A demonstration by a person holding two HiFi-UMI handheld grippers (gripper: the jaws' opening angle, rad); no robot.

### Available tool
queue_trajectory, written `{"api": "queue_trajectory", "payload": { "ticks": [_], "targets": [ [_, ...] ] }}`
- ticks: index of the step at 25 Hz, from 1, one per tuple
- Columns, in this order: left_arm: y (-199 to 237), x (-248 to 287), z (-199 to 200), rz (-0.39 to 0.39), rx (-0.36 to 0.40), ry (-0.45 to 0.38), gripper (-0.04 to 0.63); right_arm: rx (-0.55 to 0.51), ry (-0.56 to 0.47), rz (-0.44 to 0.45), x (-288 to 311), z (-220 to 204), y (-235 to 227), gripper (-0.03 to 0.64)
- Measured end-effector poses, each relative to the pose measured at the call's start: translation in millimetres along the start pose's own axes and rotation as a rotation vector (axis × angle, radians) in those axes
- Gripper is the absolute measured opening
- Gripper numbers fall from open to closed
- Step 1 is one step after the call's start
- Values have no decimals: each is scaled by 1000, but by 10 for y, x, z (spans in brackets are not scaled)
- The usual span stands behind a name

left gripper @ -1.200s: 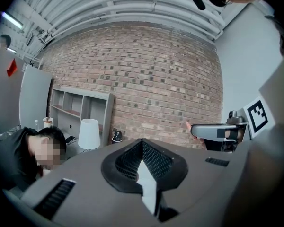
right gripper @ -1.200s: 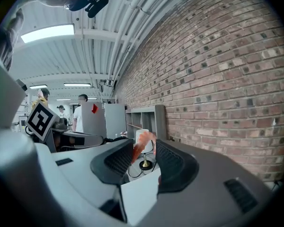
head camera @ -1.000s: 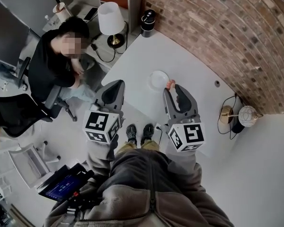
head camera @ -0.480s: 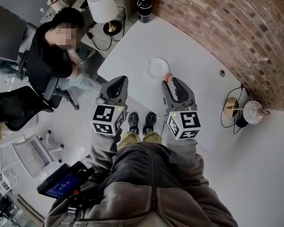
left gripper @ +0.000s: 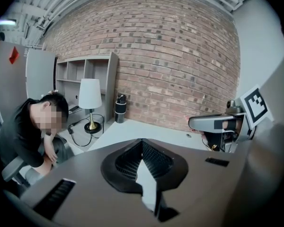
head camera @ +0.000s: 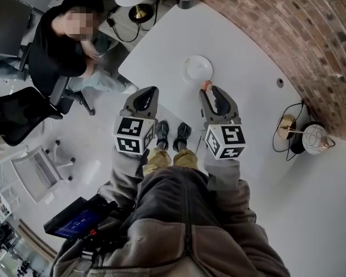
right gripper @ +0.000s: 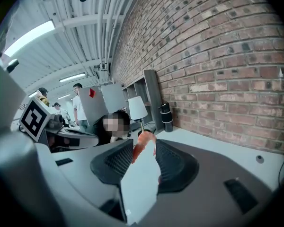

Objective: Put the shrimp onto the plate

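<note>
Near the table's (head camera: 248, 103) left edge, from overhead, my right gripper (head camera: 211, 90) holds the shrimp (head camera: 206, 86) just short of the plate (head camera: 197, 68). Left gripper view: my left gripper (left gripper: 142, 143) is closed, empty, standing clear. Right gripper view: tips pinch the shrimp for easy release.

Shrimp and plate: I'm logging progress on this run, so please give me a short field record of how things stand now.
shrimp: orange, pinched at the tips of the right gripper
right gripper: shut on the shrimp, just short of the plate's near rim in the head view
plate: white, empty, on the white table
left gripper: shut, nothing between its jaws, level with the right gripper
task: shrimp not yet on the plate
</note>
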State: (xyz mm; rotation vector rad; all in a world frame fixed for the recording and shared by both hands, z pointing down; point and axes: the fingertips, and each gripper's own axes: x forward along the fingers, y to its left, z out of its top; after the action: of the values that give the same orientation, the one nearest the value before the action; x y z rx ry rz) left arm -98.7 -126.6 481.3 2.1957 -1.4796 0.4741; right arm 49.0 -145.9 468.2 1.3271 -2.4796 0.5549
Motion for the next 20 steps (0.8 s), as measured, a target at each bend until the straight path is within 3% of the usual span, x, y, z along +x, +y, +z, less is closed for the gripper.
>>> {"api": "queue_trajectory", "payload": {
  "ticks": [20],
  "targets": [
    [176,390,-919,6,-93,160,5,18,158,-7,636,-905,-295,146]
  ]
}}
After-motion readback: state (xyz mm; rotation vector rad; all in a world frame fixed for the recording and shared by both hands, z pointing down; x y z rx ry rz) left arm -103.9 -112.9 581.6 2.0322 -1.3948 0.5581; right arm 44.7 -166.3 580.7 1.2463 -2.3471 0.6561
